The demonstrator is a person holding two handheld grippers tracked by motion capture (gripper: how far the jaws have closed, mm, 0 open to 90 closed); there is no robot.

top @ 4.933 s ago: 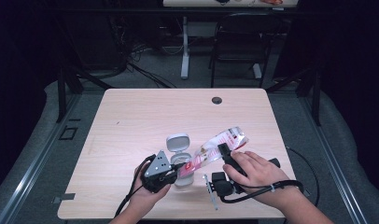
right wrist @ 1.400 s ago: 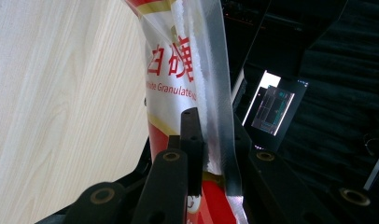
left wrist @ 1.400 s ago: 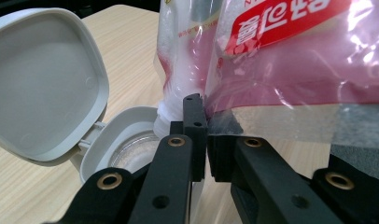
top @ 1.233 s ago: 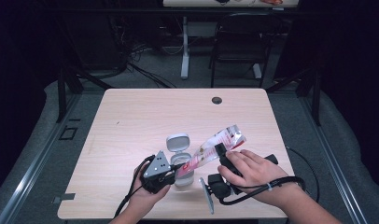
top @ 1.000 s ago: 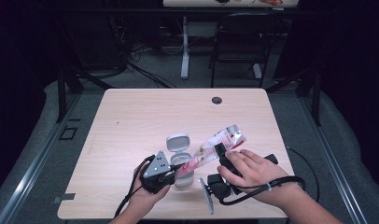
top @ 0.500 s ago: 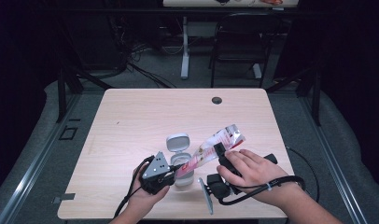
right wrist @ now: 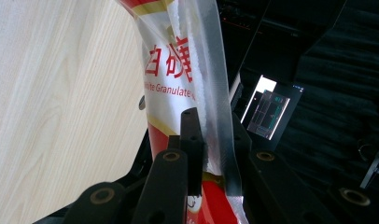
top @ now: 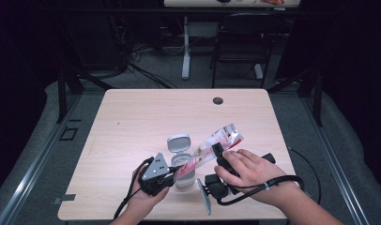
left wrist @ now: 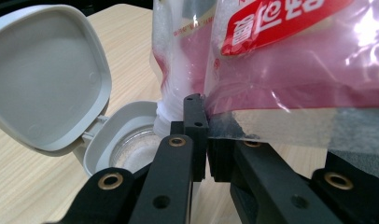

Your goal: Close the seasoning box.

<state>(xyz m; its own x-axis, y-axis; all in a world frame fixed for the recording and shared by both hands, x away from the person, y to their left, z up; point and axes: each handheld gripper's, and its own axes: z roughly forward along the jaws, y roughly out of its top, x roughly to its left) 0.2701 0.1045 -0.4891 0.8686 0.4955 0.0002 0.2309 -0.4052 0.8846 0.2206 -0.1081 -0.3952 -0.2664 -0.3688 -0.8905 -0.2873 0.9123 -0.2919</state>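
On the wooden counter, both tongs are pinching the soft, slippery sugar bag by its edges over the open jar.

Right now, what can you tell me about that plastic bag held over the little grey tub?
The bag is a clear plastic pouch with red and white print and white granules inside. It is tilted, its low corner over the open grey tub, whose hinged lid stands up. The left hand-held gripper is shut on its lower edge; the right hand-held gripper is shut on its upper part. Some granules already lie in the tub.
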